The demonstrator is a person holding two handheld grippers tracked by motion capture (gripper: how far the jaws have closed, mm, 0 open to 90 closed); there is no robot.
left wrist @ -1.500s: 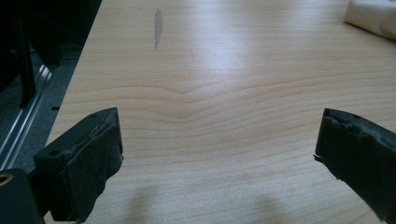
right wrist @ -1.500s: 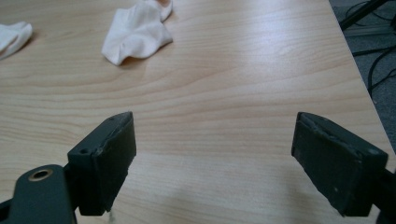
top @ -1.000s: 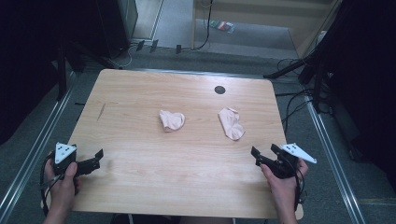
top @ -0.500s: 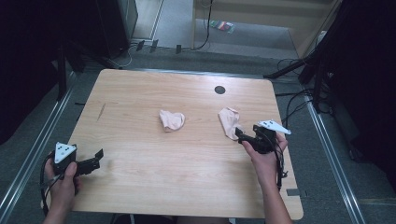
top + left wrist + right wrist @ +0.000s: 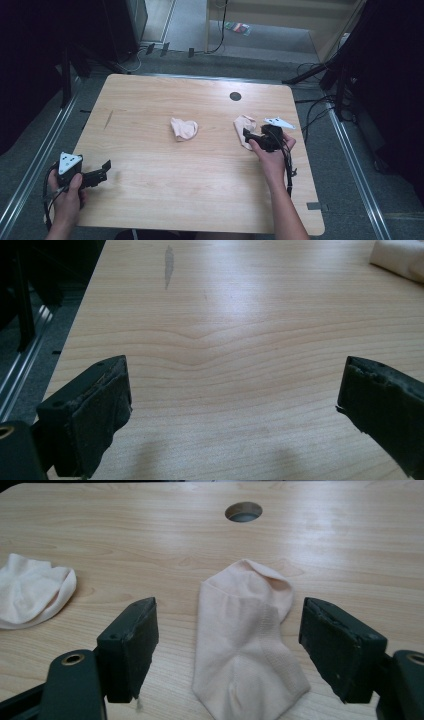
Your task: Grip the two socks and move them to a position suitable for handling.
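Wooden worktop [image 5: 150, 200], round cable hole [image 5: 235, 96] near far edge. Two pale socks: crumpled sock [image 5: 183, 128] mid-worktop; flat sock [image 5: 245, 640] right of it, lying between jaws of right tongs [image 5: 227, 647], jaws spread wide either side, not touching fabric. Right hand [image 5: 270, 155] close to right edge. Left tongs [image 5: 232, 405] spread, low over bare wood by near-left corner, grey streak [image 5: 168, 265] ahead. Wide open wood between the two socks and near edge.
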